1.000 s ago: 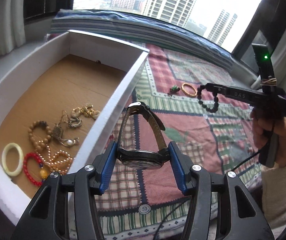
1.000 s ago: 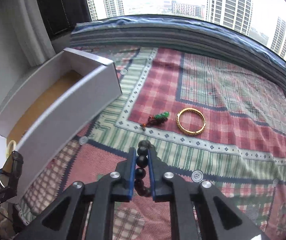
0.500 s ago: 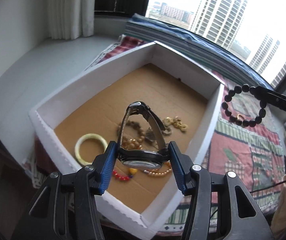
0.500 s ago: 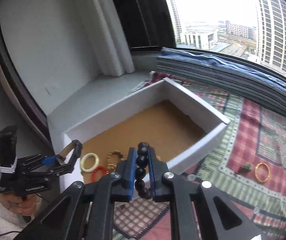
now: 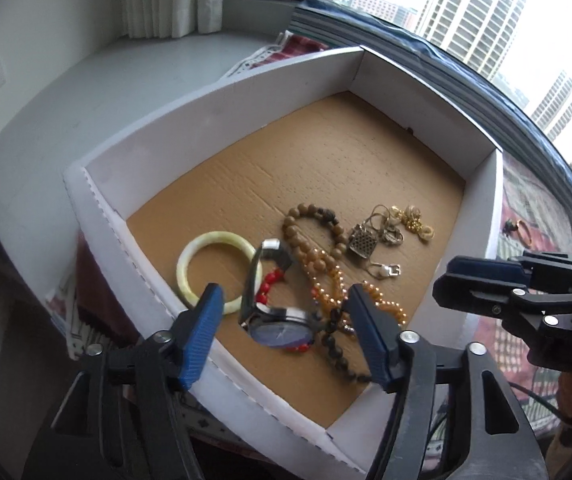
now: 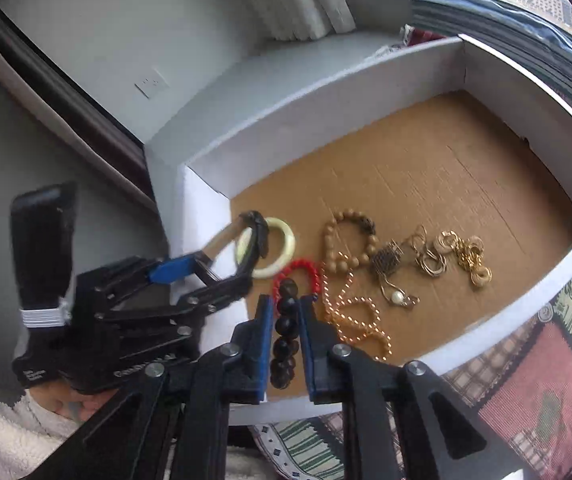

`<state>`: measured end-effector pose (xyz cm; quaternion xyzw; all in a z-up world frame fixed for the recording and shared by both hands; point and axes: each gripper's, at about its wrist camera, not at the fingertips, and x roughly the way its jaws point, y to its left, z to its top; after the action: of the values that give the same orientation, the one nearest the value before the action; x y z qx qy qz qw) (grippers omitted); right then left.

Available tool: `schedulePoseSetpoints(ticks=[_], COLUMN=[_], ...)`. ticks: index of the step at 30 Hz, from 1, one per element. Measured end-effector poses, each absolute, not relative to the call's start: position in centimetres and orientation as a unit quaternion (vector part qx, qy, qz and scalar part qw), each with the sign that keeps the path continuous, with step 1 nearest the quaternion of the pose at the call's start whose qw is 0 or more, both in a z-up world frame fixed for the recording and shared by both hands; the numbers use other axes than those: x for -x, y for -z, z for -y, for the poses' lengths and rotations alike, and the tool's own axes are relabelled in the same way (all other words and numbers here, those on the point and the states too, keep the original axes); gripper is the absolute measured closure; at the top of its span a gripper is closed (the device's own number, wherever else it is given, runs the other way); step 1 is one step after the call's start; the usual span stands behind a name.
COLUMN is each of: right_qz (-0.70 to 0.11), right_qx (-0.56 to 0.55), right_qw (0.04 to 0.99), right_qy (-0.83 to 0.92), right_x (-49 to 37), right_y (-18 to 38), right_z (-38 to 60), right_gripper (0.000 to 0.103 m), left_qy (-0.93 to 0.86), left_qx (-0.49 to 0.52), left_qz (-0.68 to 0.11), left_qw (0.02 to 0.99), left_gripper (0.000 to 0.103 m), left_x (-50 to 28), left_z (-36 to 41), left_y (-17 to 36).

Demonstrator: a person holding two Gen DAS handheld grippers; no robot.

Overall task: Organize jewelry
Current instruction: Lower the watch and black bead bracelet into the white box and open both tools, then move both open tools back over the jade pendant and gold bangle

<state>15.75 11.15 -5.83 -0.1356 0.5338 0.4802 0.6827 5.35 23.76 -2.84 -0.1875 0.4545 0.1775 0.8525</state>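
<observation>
Watch — btwn opening left jaws

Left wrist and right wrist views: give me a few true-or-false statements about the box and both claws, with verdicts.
1. A pale bangle lies in the box. True.
2. The box floor is white foam. False: it is brown cardboard.
3. The watch sits between the left claw's fingers with a gap on each side. True; its jaws are opening.
4. The right claw has nothing between its fingers. False: dark beads are between them while its jaws are opening.
</observation>
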Motion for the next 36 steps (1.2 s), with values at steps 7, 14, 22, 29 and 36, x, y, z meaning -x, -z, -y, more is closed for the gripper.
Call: schedulePoseSetpoints(ticks=[7, 14, 22, 29, 36], right_qz=[-0.411, -0.306, -0.349, -0.4, -0.401], right_qx=[0.144, 0.148, 0.144, 0.11, 0.09], right_qw=[0.777, 0.851, 0.887, 0.892, 0.898], right_qy=[-0.455, -0.401, -0.267, -0.179, -0.157], right_x=[-14.5, -12.0, -12.8, -12.5, -12.0], right_y=[-1.8, -8.1, -2.6, 1.8, 2.0], right_z=[-6.5, 1.5, 11.1, 19.0, 21.7], right_gripper=[0.059, 0.042, 0.041, 0.041, 0.041], left_qy=[-0.189, -0.134, -0.076, -0.049, -0.041], left_qx=[0.158, 0.122, 0.082, 0.044, 0.028], left_qz=[-0.383, -0.357, -0.414, -0.436, -0.442], left_qw=[0.89, 0.916, 0.903, 0.898, 0.896], left_gripper=[0.008, 0.002, 0.002, 0.002, 0.002], left_x=[-4.1, -5.3, -8.1, -9.1, -9.7], left_z=[-21.8, -14.6, -5.8, -0.8, 1.0], left_y=[-2.6, -5.2, -1.3, 0.3, 0.5])
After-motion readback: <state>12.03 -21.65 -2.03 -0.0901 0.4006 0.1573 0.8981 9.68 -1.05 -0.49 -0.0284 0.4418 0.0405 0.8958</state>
